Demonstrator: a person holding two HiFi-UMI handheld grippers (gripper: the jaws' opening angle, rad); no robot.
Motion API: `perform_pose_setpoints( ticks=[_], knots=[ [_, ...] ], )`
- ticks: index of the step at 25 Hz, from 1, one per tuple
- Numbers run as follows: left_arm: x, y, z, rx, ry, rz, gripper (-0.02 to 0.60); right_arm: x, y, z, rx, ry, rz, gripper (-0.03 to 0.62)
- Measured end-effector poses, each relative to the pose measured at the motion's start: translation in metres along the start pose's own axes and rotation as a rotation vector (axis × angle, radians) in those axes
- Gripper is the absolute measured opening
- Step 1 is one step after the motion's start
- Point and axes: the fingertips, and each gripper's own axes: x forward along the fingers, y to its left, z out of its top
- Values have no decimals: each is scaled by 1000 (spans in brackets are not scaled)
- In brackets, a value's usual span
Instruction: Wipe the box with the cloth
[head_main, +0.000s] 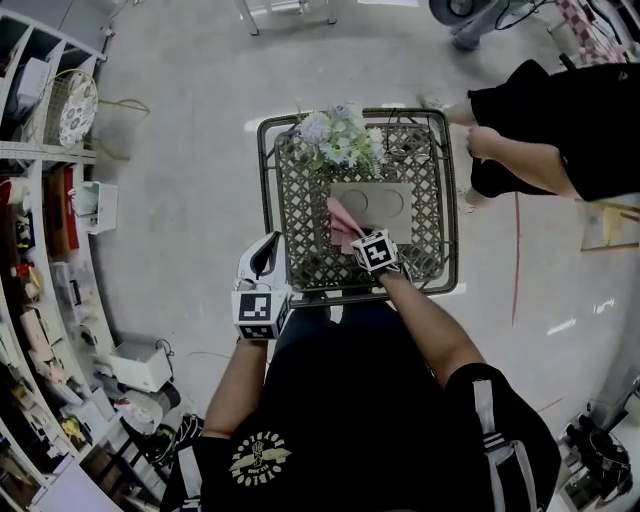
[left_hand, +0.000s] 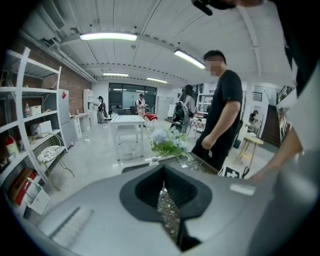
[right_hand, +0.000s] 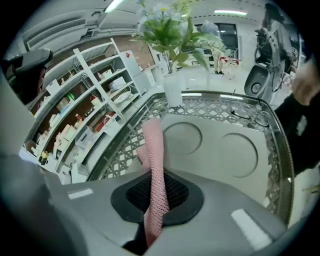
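A flat beige cardboard box (head_main: 378, 205) with two round marks lies on a metal lattice table (head_main: 300, 215). In the right gripper view the box (right_hand: 220, 150) fills the middle, just ahead of the jaws. My right gripper (head_main: 356, 240) is shut on a pink cloth (head_main: 343, 225) at the box's near left corner. The cloth (right_hand: 152, 150) stands up from the right gripper (right_hand: 157, 192) and hangs over the box edge. My left gripper (head_main: 268, 246) is held off the table's left front corner. The left gripper (left_hand: 167, 205) is shut with nothing in it.
A vase of pale flowers (head_main: 338, 138) stands on the table behind the box. A person in black (head_main: 560, 130) stands at the table's far right side. Shelves (head_main: 40, 200) full of goods line the left wall.
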Motion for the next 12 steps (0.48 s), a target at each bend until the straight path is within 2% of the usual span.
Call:
perform_pose_setpoints(
  ticks=[8, 12],
  knots=[
    [8, -7, 7, 9, -10, -27, 0, -34, -74, -31, 63, 21, -111, 17],
    [11, 0, 19, 6, -20, -8, 0, -52, -104, -49, 114, 20, -157, 17]
  ],
)
